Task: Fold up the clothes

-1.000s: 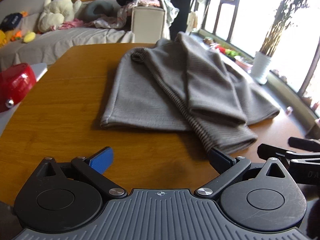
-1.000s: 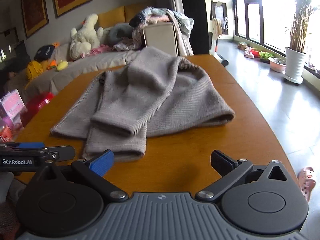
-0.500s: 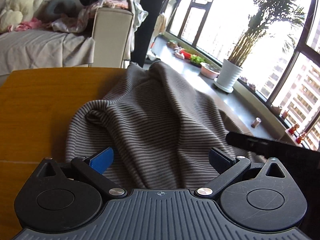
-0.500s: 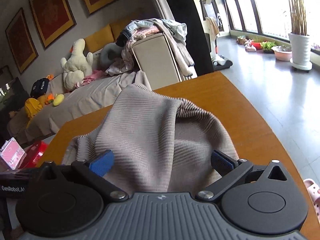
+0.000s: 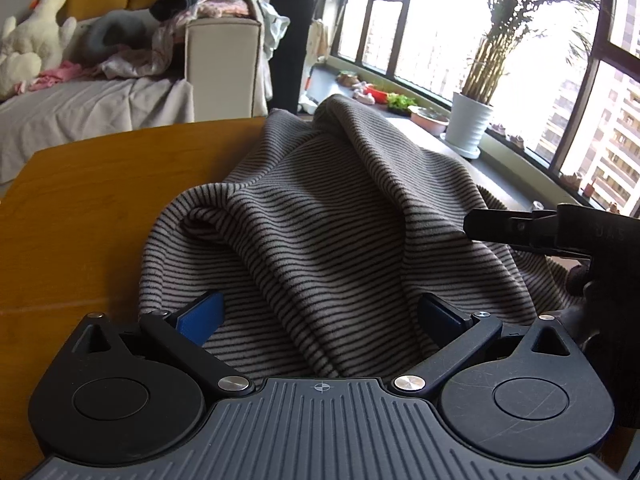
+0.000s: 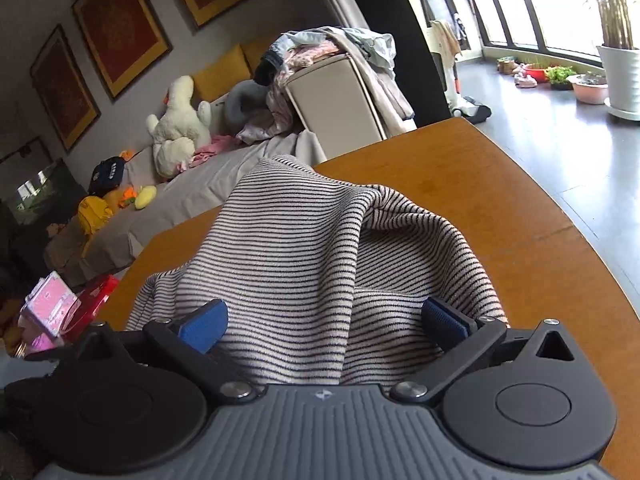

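Sweater (image 5: 328, 216) between both grippers' spread jaws

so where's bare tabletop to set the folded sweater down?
Two bare patches of wooden table: on the sofa side of the striped sweater, and on the window side out to the rounded edge. Crowded: the near middle, where fabric lies between the open jaws of the left gripper and right gripper.

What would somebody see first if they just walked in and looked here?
First, the big striped sweater, heaped up on the orange wooden table right in front of both grippers. Next, the white plush toy sitting on the couch behind the table, and the tall plant in a white pot by the bright windows.
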Tool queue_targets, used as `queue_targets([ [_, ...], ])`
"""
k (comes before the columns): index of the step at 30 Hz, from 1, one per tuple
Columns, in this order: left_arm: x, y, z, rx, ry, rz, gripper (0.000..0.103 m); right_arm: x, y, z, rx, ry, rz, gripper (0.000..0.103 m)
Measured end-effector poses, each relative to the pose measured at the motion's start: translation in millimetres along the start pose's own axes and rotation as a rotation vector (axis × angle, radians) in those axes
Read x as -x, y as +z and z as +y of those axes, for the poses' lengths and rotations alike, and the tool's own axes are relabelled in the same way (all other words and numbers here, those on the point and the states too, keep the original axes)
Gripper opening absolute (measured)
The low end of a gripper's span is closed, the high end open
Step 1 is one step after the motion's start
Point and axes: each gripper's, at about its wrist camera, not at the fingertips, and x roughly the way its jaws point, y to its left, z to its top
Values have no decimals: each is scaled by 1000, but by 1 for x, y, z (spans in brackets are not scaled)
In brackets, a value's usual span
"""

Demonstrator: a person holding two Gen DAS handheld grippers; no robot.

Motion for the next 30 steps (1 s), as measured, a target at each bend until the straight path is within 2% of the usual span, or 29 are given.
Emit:
queue_targets([
  [2, 14, -9, -5, 32, -24, 18, 103, 15, -11, 4, 33, 19, 9, 103],
  [5, 12, -2, -2, 105, -83, 39, 103, 21, -13, 4, 13, 37, 6, 103],
  [8, -3, 9, -3, 116, -99, 40, 103, 19, -7, 0, -14, 54, 15, 103],
  [10, -10, 12, -8, 89, -103, 31, 101, 18, -4, -1, -7, 59, 29, 103],
  [12, -12, 15, -10, 62, -118, 22, 85, 16, -4, 3, 29, 53, 50, 103],
  [13, -11, 19, -9, 56, -131, 20, 61, 15, -4, 5, 43, 43, 55, 103],
  [14, -9, 23, -5, 63, -141, 16, 43, 14, -4, 8, 57, 32, 58, 103],
  [15, -5, 27, 0, 74, -150, 7, 36, 13, -4, 11, 71, 20, 62, 103],
  [16, 2, 34, 9, 84, -154, -20, 18, 12, -5, 14, 85, 8, 66, 103],
  [17, 11, 42, 20, 103, -145, -63, 16, 12, -5, 17, 99, -4, 70, 103],
  [20, 41, 66, 69, 219, -84, -202, 16, 10, -7, 27, 142, -40, 82, 103],
  [22, 52, 74, 110, 335, -44, -241, 16, 8, -8, 33, 171, -64, 90, 103],
  [24, 47, 72, 156, 485, -78, -194, 16, 5, -10, 42, 216, -80, 106, 103],
  [26, 36, 61, 181, 556, -117, -118, 19, 2, -12, 51, 263, -95, 123, 103],
  [27, 31, 55, 189, 571, -129, -76, 25, 0, -13, 55, 285, -106, 130, 103],
  [29, 26, 45, 199, 579, -130, -21, 73, 0, -13, 65, 333, -143, 130, 103],
  [30, 28, 41, 200, 568, -114, -17, 79, 4, -13, 72, 380, -151, 111, 102],
])
